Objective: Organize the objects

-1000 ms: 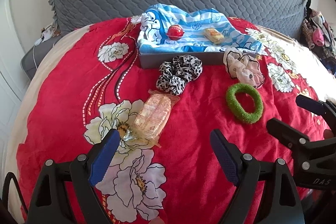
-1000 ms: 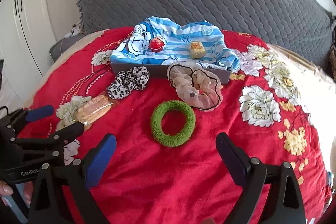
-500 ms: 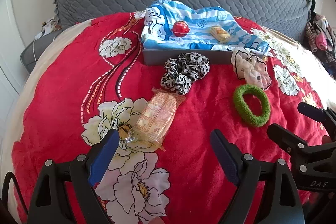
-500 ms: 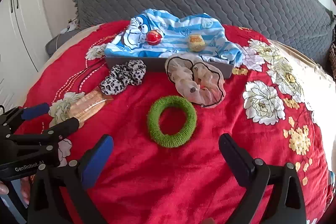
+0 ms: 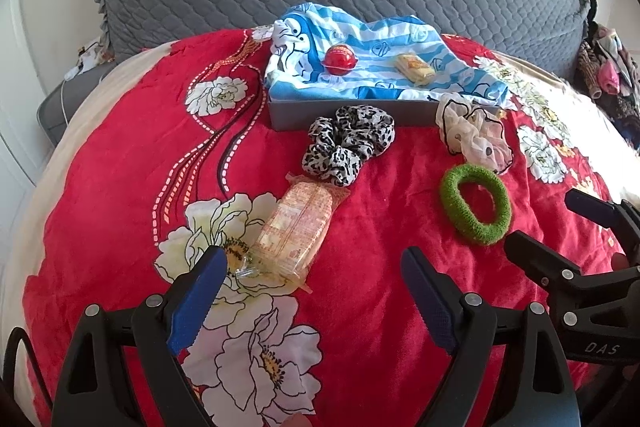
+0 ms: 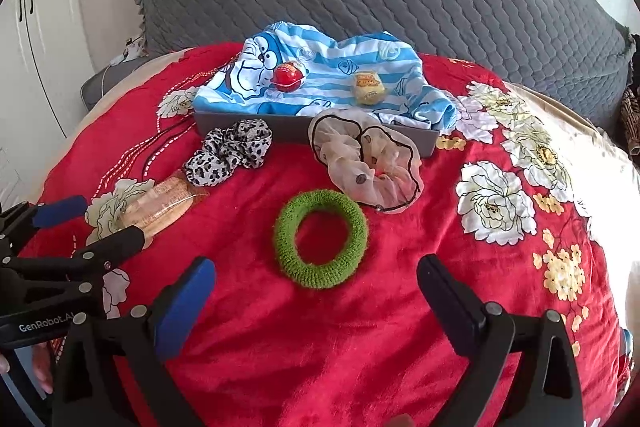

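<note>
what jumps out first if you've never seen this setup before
The bright red floral blanket fills both views. At its far end sits a grey tray lined with blue striped cartoon cloth, holding a red ball and a yellow packet. Nearer, a green scrunchie lies just ahead of the open right gripper, and a wrapped snack pack lies ahead of the open left gripper.

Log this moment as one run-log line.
left gripper: open, empty, over snack packet | right gripper: open, empty, jaws just widened, before green scrunchie | tray: red ball, yellow sweet
</note>
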Demonstrator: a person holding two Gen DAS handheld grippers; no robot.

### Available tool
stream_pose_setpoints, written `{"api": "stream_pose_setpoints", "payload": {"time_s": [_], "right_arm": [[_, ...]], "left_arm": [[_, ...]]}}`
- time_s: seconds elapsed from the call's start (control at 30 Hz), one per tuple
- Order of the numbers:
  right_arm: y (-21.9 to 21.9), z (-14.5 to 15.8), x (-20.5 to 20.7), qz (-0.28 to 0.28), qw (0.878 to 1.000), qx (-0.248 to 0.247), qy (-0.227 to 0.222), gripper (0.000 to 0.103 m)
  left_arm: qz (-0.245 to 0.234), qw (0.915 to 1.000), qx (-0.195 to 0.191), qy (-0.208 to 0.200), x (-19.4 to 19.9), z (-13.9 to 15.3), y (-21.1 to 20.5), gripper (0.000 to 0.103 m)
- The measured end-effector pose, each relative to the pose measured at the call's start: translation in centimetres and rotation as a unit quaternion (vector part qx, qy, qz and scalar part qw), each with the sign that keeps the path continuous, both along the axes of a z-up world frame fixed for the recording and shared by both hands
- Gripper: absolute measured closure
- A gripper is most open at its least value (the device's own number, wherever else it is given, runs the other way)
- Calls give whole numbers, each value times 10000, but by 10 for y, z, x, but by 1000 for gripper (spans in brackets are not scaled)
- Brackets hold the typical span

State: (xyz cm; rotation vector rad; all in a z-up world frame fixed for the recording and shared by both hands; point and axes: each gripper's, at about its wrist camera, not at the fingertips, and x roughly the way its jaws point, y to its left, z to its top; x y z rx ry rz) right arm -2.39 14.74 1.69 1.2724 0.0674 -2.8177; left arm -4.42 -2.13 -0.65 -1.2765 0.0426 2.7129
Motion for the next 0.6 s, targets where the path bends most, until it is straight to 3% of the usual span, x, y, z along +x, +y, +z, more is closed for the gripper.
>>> {"api": "stream_pose_setpoints", "payload": {"time_s": [0.6], "right_arm": [[-2, -12, -15, -72, 9998, -142, -90, 1]], "left_arm": [[133, 9999, 8, -54, -14, -10, -13, 13]]}}
